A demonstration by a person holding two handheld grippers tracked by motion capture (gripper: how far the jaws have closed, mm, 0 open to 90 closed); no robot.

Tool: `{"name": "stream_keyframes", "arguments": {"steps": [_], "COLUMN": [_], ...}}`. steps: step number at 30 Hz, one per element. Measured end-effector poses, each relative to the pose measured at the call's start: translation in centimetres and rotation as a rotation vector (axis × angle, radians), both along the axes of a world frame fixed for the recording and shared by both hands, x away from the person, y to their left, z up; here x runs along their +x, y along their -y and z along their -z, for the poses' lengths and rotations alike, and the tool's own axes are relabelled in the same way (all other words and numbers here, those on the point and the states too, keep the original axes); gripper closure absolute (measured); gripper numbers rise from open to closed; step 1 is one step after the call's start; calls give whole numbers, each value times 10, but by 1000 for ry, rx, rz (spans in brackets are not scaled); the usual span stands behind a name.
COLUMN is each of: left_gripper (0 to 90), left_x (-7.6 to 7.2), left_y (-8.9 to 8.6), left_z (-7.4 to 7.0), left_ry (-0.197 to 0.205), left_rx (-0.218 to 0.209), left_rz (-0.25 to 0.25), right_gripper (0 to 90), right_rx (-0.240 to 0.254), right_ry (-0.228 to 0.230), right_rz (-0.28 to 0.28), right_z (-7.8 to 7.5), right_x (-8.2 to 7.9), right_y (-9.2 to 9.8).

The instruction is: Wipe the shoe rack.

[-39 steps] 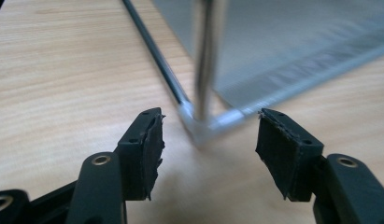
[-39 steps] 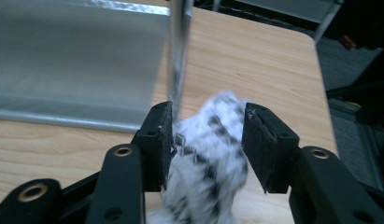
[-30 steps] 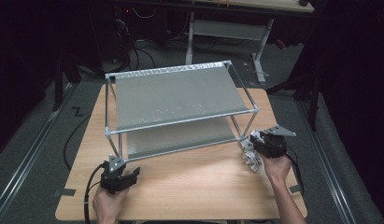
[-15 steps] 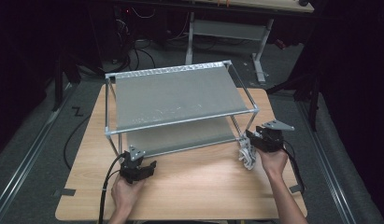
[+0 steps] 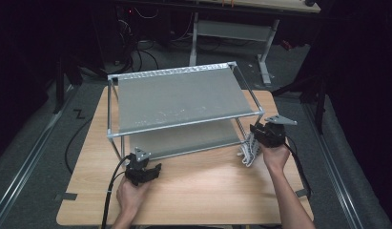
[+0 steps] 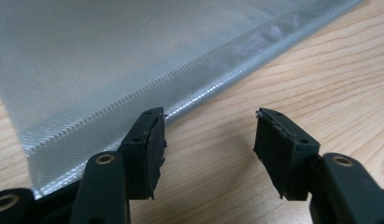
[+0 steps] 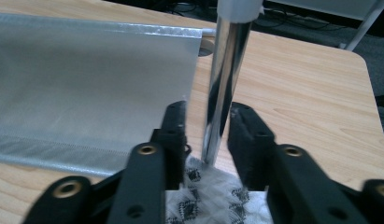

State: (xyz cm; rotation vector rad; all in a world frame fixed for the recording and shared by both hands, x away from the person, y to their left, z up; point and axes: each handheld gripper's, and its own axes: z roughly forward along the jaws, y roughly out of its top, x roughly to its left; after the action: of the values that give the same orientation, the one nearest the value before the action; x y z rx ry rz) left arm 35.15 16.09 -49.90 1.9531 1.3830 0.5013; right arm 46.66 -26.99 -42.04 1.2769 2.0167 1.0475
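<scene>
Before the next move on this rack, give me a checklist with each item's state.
1. Right hand-held gripper around the chrome post: ok, post between the jaws, which have just been closing.
2. Pads pressing the post: cannot tell.
3. Left hand-held gripper open: ok, nothing between the jaws.
4. Left hand-held gripper at the lower fabric shelf hem: ok, one jaw beside it.
5. Rack standing on the table: ok.

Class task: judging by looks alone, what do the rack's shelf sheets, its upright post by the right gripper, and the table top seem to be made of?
Shelf sheets: probably woven synthetic fabric, silvery-grey with a slight sheen; a fine weave and a stitched hem show.
Upright post: likely polished metal tube, chromed by its mirror-like reflections.
Table top: light wood or wood-look laminate, matte; grain lines show, but which one is unclear.
</scene>
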Motion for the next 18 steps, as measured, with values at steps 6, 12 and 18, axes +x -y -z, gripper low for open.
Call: {"name": "stream_keyframes", "arguments": {"steps": [6, 12, 18], "left_gripper": [438, 439, 437], "left_x": [3, 4, 5], "left_y": [1, 3, 2], "left_z": [-1, -1, -1], "left_ry": [-8, -8, -4], "left_rx": [12, 22, 21], "left_rz": [5, 2, -11], "right_gripper": [802, 805, 805], "right_rx": [-19, -25, -21], "right_ry": [-6, 3, 17], "right_rz": [1, -15, -50], "right_z": [3, 3, 5], "right_x": [1, -6, -24], "right_y": [1, -1, -5]}}
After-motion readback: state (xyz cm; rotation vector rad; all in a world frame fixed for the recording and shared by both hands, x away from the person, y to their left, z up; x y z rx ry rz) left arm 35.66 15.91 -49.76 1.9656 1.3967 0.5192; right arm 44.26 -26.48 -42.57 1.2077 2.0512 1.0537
